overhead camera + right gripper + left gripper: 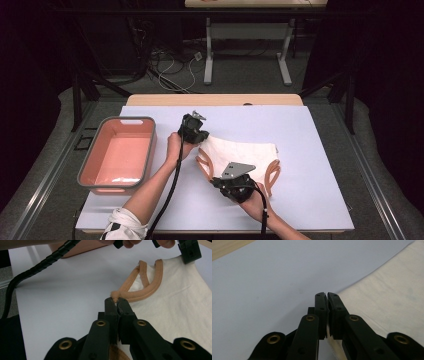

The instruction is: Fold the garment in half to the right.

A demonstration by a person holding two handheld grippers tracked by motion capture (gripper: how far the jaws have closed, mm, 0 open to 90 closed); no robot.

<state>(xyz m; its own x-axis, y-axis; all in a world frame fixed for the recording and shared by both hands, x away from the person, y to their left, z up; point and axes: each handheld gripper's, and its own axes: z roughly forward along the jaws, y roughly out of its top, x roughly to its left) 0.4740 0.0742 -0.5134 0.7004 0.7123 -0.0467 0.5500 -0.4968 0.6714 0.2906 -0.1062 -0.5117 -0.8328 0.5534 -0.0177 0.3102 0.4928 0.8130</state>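
A white cloth (240, 150) with orange trim (272, 172) lies on the lavender mat (310, 195). My left gripper (201, 140) is at the cloth's far left corner. Its jaws (327, 295) are shut, with the edge of the cloth (387, 302) running in between them. My right gripper (216, 179) is at the near left corner. It (116, 300) is shut on the end of the orange trim (140, 293), where the band bunches at the jaw tips. The rest of the cloth (175, 312) spreads flat to the right of it.
A pink basin (90, 167) with a grey rim stands at the mat's left edge. The left gripper's black cable (37, 265) crosses the mat by the right gripper. Bare mat lies to the right of the cloth. A table frame (210, 55) stands on the floor beyond.
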